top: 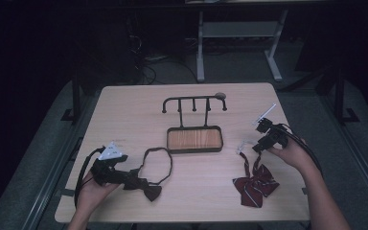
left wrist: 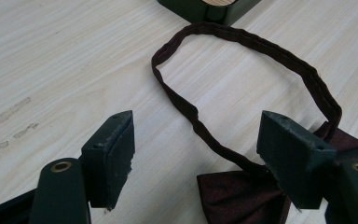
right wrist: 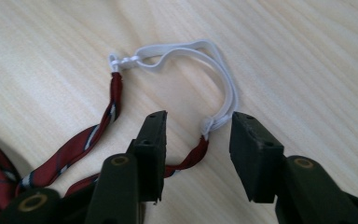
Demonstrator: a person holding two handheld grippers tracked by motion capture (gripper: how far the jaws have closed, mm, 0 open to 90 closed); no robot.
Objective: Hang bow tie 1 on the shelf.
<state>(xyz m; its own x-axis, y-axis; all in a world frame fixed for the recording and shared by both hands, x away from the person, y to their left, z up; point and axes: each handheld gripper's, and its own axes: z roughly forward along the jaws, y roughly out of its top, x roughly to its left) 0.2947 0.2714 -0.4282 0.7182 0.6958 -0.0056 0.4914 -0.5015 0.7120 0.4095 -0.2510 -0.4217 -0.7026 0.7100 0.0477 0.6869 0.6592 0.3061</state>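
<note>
Left tongs (left wrist: 196,154) stand apart over the dark bow tie (left wrist: 242,196) on the bench (top: 124,110). Right tongs (right wrist: 198,149) stand apart astride the striped bow tie's (top: 255,184) white elastic (right wrist: 214,122).

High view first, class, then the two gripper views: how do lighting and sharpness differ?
High view: dim, dark surround, the table evenly lit, soft detail. Left gripper view: bright, the dark bow tie's strap crisp, near jaws slightly soft. Right gripper view: bright, white elastic loop sharp, faint shadow beside it.

Pale wood-grain table (top: 124,110), dark maroon bow tie (left wrist: 242,196), red bow tie (top: 255,186) striped navy and white, white elastic (right wrist: 214,60), black rack (top: 194,103), black jaws.
</note>
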